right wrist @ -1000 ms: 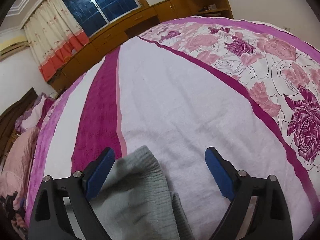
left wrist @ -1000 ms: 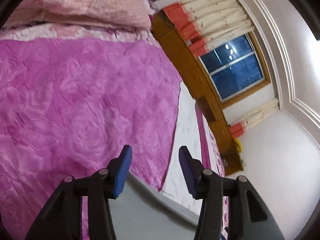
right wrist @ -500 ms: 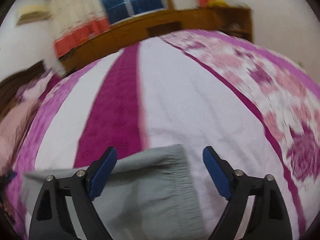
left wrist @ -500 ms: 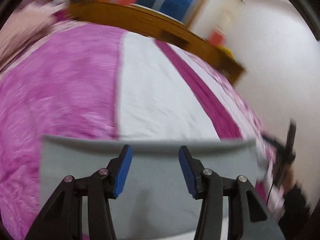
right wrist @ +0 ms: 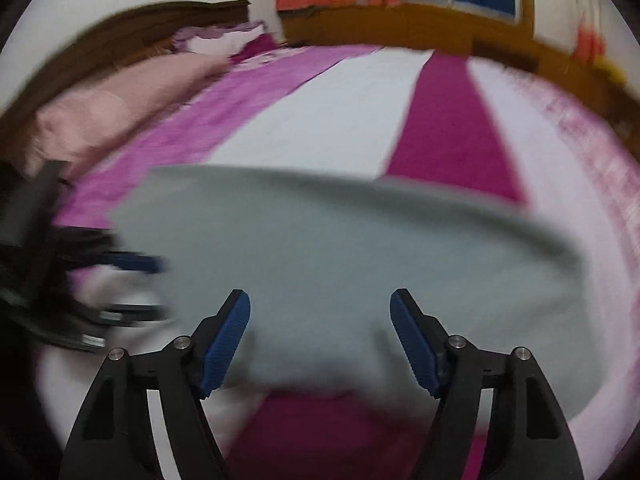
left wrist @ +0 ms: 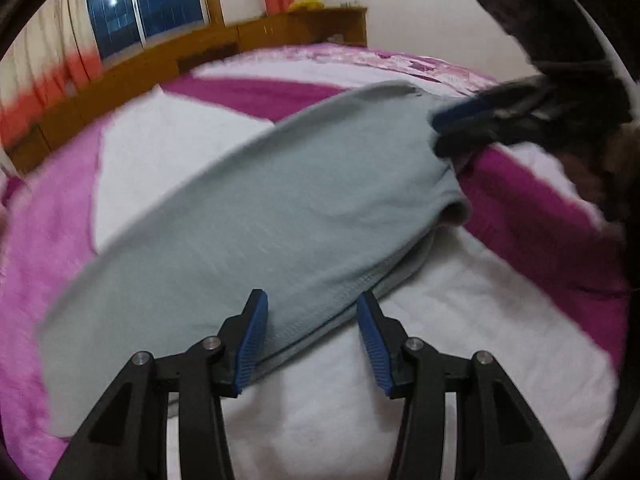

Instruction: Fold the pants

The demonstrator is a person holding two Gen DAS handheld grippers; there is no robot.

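Soft grey knit pants [left wrist: 256, 220], folded into a long band, are spread across a bed cover [left wrist: 460, 380] striped in magenta, white and pink. The left gripper [left wrist: 312, 336] is seen parted, the pants' hemmed edge lying between its ribbed blue pads, ungripped. The right gripper [right wrist: 320, 340] is wide apart above the blurred cloth. Only the right view shows a pink pillow [right wrist: 108, 116].

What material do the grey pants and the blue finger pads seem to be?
Grey pants: soft matte knit, probably cotton jersey or fleece; a stitched hem shows and it drapes limply. Blue finger pads: ribbed, matte, likely rubber or plastic.
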